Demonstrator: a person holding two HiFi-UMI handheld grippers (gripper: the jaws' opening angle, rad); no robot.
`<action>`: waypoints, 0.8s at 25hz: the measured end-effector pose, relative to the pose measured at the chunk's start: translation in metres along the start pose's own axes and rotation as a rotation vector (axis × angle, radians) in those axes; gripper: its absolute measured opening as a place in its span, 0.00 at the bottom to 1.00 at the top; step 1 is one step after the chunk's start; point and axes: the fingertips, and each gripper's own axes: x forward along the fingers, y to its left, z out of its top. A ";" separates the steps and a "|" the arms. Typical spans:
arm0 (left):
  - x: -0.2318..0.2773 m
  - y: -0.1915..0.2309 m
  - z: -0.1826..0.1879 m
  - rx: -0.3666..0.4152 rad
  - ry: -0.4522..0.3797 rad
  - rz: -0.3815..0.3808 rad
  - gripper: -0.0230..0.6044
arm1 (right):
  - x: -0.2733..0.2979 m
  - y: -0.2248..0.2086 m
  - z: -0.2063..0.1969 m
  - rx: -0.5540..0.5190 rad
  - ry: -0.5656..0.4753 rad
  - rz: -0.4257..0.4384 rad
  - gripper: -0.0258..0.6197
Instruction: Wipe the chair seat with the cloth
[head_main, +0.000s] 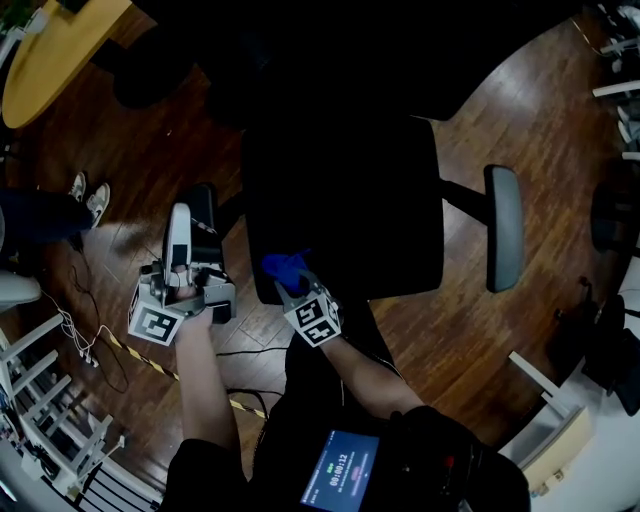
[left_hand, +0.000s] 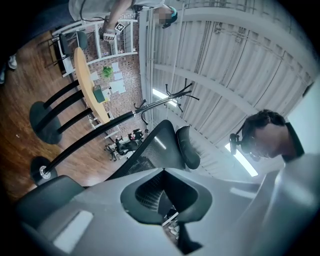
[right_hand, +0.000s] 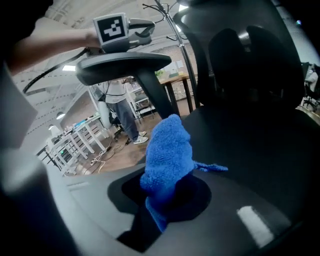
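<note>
The black office chair seat (head_main: 345, 190) fills the middle of the head view. A blue cloth (head_main: 283, 266) is bunched at its near edge, and my right gripper (head_main: 290, 284) is shut on it. In the right gripper view the cloth (right_hand: 167, 150) stands up between the jaws of that gripper (right_hand: 165, 200), over the dark seat (right_hand: 250, 145). My left gripper (head_main: 181, 238) lies along the chair's left armrest (head_main: 205, 225), off the seat. Seen from its own camera, the left gripper (left_hand: 167, 200) has its jaws together with nothing between them, aimed at the mesh backrest (left_hand: 150, 155) and headrest (left_hand: 187, 147).
The right armrest (head_main: 503, 225) sticks out on the far side of the seat. A wooden table (head_main: 55, 50) and a bystander's shoes (head_main: 90, 200) are at upper left. White racks (head_main: 50, 420) and floor cables (head_main: 90, 335) lie at lower left. A coat stand (left_hand: 165, 102) rises behind the chair.
</note>
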 end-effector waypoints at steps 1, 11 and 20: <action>0.002 -0.002 -0.001 0.007 0.002 -0.002 0.02 | -0.010 -0.012 -0.005 0.012 0.002 -0.026 0.17; 0.025 -0.009 -0.039 0.118 0.123 0.059 0.02 | -0.166 -0.198 -0.080 0.095 0.071 -0.362 0.17; 0.046 -0.007 -0.088 0.023 0.255 -0.002 0.02 | -0.203 -0.236 -0.081 0.156 0.095 -0.486 0.17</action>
